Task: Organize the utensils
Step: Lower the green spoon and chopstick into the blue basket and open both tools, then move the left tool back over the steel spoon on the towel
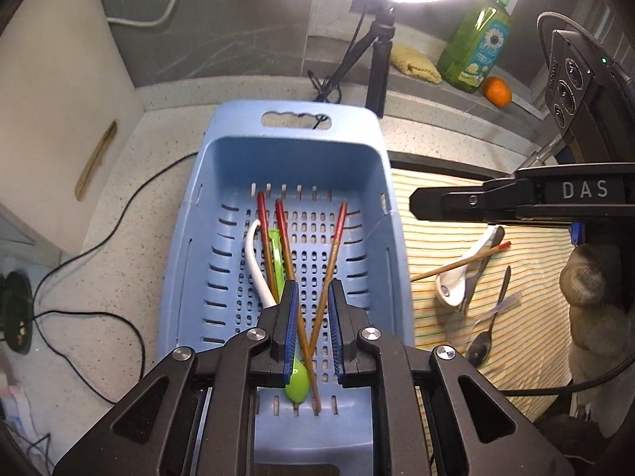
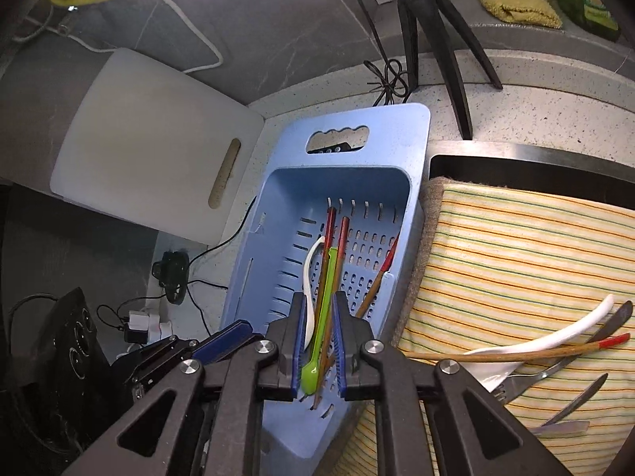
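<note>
Both the left tongs (image 1: 311,319) and right tongs (image 2: 317,341) are slightly spread, pinching nothing, above the blue basket (image 1: 222,182). More utensils wait on the striped cloth (image 1: 444,214): the thin, light chopstick (image 1: 460,263) should be pinched mid-stick, while the white spoon (image 1: 452,287) looks breakable.

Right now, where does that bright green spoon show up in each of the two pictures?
Left wrist view: green spoon lies low centre in the blue basket, partly behind the left tool's pads.
Right wrist view: green spoon lies low centre, seen between the right tool's pads.
Shared landmark: the blue basket's handle slot, at its far end.
</note>
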Demonstrator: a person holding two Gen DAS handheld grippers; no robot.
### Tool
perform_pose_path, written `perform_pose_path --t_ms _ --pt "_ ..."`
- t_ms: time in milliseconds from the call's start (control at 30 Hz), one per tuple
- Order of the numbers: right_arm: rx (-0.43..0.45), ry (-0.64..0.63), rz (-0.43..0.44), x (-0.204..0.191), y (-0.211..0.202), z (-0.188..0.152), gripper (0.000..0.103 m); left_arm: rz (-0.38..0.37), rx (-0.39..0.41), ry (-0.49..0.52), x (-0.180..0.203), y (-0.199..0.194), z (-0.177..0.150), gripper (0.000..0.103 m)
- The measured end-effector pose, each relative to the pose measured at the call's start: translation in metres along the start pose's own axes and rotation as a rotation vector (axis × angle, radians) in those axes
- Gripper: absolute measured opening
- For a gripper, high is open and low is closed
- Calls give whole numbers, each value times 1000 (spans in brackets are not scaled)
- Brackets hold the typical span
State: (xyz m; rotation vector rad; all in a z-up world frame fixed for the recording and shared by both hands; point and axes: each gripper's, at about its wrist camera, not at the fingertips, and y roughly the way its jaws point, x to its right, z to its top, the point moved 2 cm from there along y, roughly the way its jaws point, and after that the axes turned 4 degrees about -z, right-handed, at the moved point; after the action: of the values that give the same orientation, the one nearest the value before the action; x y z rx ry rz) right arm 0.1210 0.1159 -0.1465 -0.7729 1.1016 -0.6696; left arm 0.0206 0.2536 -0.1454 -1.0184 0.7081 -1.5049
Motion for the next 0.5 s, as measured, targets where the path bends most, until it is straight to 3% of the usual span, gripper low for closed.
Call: perform_pose_path --t_ms 233,333,500 --pt "89 -24 -8 26 -62 -6 33 -17 43 46 31 -18 -3 14" --pt "120 -20 -22 44 -85 -10 35 -25 47 69 48 -21 -7 21" --pt "164 -49 -85 73 -116 -19 36 -52 36 105 77 -20 -15 25"
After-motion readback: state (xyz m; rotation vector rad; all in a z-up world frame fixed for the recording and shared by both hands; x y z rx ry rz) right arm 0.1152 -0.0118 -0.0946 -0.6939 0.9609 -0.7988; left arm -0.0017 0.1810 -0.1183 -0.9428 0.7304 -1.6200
